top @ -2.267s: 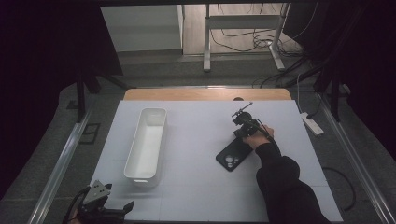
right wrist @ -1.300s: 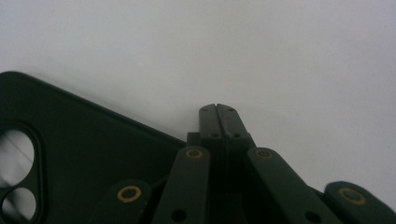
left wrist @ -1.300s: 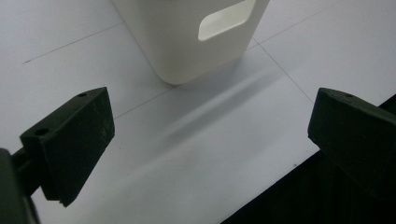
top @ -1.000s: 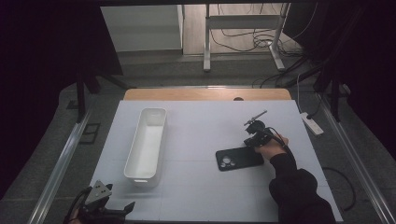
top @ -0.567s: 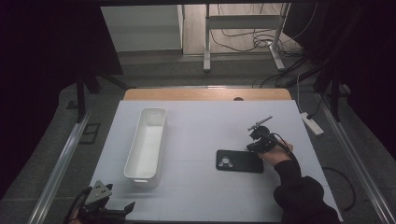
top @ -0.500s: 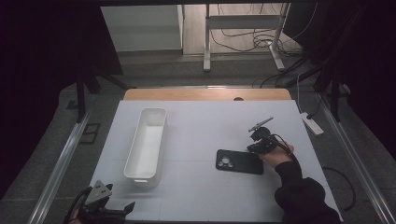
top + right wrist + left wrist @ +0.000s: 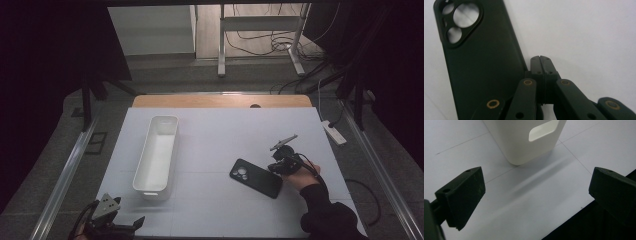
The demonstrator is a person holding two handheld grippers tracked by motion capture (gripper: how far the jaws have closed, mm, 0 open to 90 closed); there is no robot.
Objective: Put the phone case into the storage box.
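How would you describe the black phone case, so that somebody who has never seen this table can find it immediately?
Start from the white table and its long white bin on the left half. To the bin's right lies the black phone case, flat, just beside the right tongs. It is the one flat dark thing on the white surface, with round camera cut-outs at one end.

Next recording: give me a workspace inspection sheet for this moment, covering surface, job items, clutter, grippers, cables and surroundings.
Surface: white table top, faint grid lines, wooden strip at the far edge.
Job's things: black phone case lying flat, camera cutout facing up; long white bin left of centre, looks empty.
Clutter: nothing seen.
Grippers: right gripper jaws closed together, beside the case's edge; left gripper jaws wide apart at the near left corner, facing the bin's end.
Cables: power strip off the right edge; loose cables on the floor beyond.
Surroundings: dark curtains, metal frame legs.
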